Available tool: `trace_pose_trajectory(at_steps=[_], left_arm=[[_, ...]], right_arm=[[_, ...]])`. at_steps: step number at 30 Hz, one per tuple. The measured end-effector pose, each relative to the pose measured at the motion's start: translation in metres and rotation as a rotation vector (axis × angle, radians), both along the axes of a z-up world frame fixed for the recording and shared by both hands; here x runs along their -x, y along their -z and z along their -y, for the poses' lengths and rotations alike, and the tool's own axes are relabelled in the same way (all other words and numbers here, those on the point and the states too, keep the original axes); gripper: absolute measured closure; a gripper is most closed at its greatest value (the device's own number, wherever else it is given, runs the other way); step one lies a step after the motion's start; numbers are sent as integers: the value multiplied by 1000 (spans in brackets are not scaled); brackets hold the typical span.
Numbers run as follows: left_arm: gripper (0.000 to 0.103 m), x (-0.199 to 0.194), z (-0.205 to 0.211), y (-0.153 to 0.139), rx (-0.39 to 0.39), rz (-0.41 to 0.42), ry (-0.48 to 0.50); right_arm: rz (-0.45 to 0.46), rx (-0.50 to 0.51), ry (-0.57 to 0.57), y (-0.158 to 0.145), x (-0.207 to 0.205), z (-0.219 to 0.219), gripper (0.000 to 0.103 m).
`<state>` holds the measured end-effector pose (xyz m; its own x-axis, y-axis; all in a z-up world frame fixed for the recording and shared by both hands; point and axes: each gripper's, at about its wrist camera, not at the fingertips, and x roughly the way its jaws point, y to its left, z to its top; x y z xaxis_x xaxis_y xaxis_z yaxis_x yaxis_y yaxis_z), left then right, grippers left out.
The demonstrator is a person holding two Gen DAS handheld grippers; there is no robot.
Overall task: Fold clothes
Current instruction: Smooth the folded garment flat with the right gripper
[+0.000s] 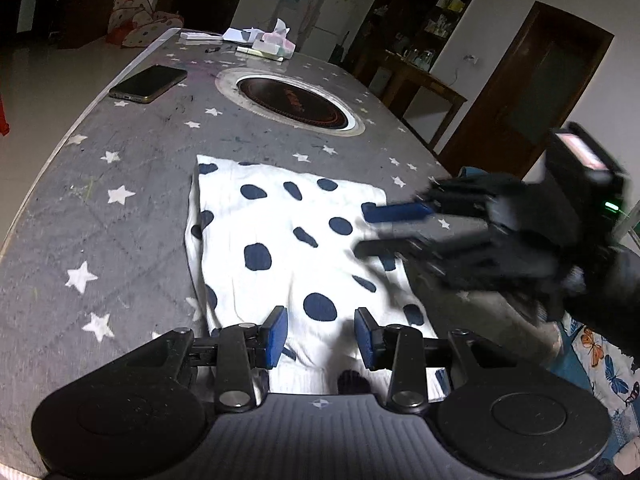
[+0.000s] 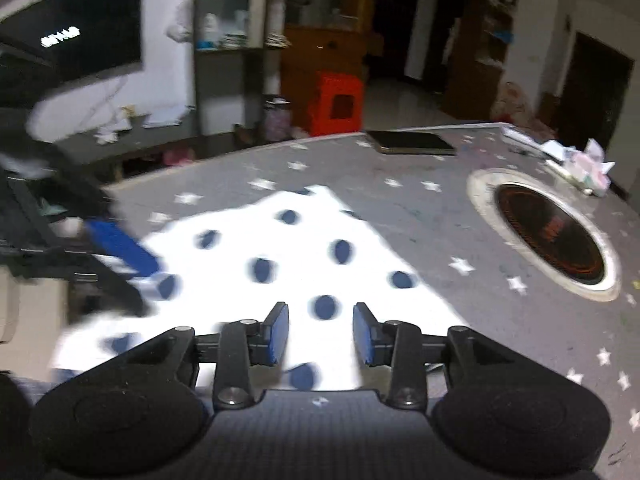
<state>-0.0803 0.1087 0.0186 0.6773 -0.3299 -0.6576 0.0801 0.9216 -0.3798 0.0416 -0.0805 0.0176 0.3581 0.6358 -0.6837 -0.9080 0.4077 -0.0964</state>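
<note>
blur: right gripper [image 1: 384, 232] smeared | cut off: garment [image 1: 288, 240] near hem behind left gripper [image 1: 321, 334]

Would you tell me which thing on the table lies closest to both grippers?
The white cloth with dark dots, right beneath both; the phone and tissue box lie farther off.

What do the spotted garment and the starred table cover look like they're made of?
Spotted garment: soft woven fabric, probably thin cotton, matte white with navy dots; it lies limp with faint creases and a folded edge. Table cover: seems a quilted textile, matte grey with white stars; stitched lines and scuff marks show, though a printed vinyl cannot be ruled out.
</note>
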Motion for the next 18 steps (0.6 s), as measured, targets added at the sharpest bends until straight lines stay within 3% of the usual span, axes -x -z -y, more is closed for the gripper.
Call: trace_pose_trajectory(at_steps=[4, 9, 13, 18], left_arm=[[64, 2, 1, 4, -7, -5, 7], [64, 4, -1, 8, 5, -15, 1], [62, 6, 0, -2, -4, 13, 0], [62, 7, 6, -8, -27, 36, 7]], right_arm=[[-40, 11, 99, 21, -33, 4, 68], [-90, -44, 169, 22, -50, 18, 68], [-59, -59, 92, -1, -37, 7, 67], [-87, -80, -62, -13, -22, -27, 62]])
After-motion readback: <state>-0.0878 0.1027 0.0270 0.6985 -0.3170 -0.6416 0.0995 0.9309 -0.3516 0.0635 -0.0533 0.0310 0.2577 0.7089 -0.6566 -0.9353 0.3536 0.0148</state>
